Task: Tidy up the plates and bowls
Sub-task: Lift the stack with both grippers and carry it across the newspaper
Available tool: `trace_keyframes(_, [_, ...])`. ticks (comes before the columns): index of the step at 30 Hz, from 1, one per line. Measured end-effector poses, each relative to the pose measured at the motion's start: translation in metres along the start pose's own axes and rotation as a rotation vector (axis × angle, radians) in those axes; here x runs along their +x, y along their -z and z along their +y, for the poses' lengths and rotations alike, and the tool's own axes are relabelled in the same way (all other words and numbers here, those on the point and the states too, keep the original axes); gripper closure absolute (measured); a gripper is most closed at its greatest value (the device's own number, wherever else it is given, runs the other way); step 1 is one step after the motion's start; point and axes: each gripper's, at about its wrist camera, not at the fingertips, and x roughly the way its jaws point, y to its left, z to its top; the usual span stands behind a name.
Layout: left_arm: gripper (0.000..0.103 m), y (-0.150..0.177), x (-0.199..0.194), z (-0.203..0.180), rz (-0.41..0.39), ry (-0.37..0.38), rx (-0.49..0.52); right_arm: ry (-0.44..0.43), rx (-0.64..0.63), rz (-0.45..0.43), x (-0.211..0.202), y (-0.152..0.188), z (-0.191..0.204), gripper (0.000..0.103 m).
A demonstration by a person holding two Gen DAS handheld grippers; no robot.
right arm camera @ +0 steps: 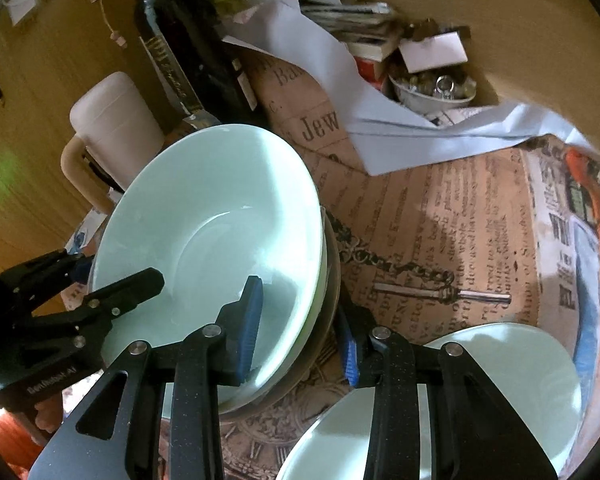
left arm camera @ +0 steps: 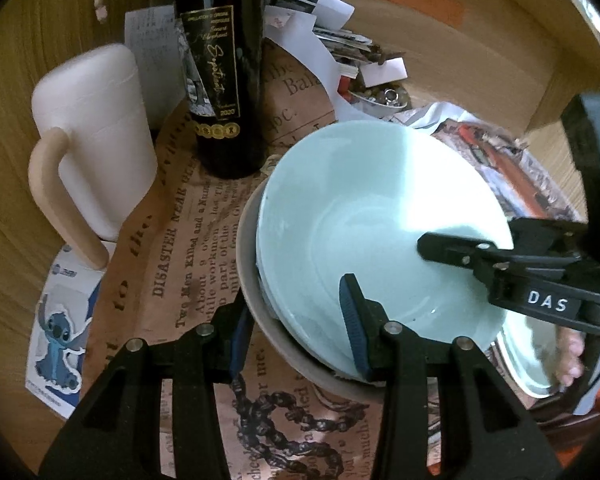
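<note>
Pale green bowl point(left arm camera: 364, 216) nested in grey bowl point(left arm camera: 268, 332) on the newsprint-covered surface point(left arm camera: 188, 272), beside wine bottle point(left arm camera: 220, 68).

Left claw point(left arm camera: 296, 324) and right claw point(right arm camera: 300, 320) both apart, each straddling the stack's rim, not clamped.

Glazed ceramic: likely stiff, slippery, chip-prone. Grip rim squarely.

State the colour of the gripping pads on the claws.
Blue, ribbed pads; clearest in the right wrist view.

We look down close from both wrists: the left view faces the pale bowl point(left arm camera: 380, 232) from its left, the right from its right; both share bowl and bottle point(left arm camera: 220, 68).
</note>
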Motion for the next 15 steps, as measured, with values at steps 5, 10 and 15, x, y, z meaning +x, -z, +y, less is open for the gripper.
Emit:
trace_keyframes(5, [0.061, -0.002, -0.004, 0.003, -0.011, 0.028, -0.022, -0.014, 0.036, -0.014, -0.005, 0.002, -0.006, 0.073])
trace_keyframes(10, [0.061, -0.006, -0.01, -0.005, -0.034, 0.038, -0.011, -0.001, 0.046, -0.057, -0.02, 0.001, -0.009, 0.073])
trace_keyframes(15, [0.061, -0.012, -0.018, -0.017, -0.06, 0.063, 0.003, 0.01, 0.064, -0.099, -0.038, 0.0, -0.017, 0.073])
